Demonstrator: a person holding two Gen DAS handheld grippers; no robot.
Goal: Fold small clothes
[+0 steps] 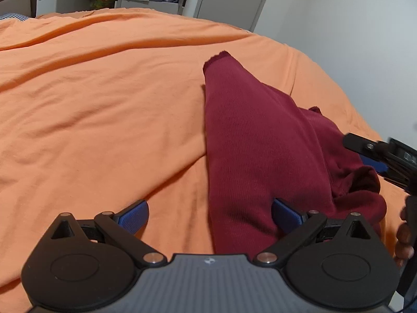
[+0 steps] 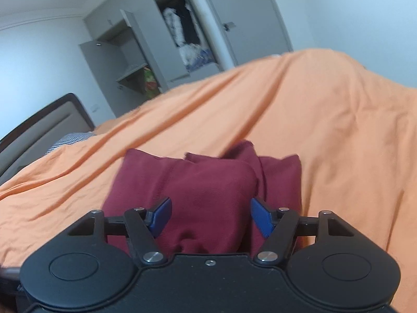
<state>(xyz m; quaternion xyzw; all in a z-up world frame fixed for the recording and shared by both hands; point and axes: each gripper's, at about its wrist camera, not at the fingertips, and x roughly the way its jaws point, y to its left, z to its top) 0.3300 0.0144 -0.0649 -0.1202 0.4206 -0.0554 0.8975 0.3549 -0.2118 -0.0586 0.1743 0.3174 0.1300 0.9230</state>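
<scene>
Maroon ribbed knit, a small garment (image 1: 260, 140), lies on the orange bedsheet (image 1: 104, 104) at about 3 o'clock in my left wrist view, running from a scalloped hem at 1 o'clock down to my near edge at 6 o'clock. I judge the fold to be midway: the cloth is doubled lengthwise into a long tapering strip, with a looser bunch of sleeve or cuff spilling off toward 4 o'clock. My left tongs (image 1: 209, 215) stand wide open, one blue pad on bare sheet at 7 o'clock, the other resting against the garment's near side; nothing is pinched. My right tongs (image 2: 210, 217) are likewise spread apart, straddling the maroon bundle without clamping it; in the left view they show at 3 o'clock, just beside the bunched cuff. From the right wrist the garment (image 2: 206, 190) sits dead centre, low, as a squarish mound with two or three stacked layers and soft rounded corners; this view is a little blurred, so I cannot count the layers. Next move, as I read it: close on the near end with both tongs, then carry it over toward the far hem to halve the strip. That calls for catching every layer at once, since thin rib knit slides and the loose cuff may drag out. Wardrobe (image 2: 179, 39) beyond the bed stands open, of no concern.
</scene>
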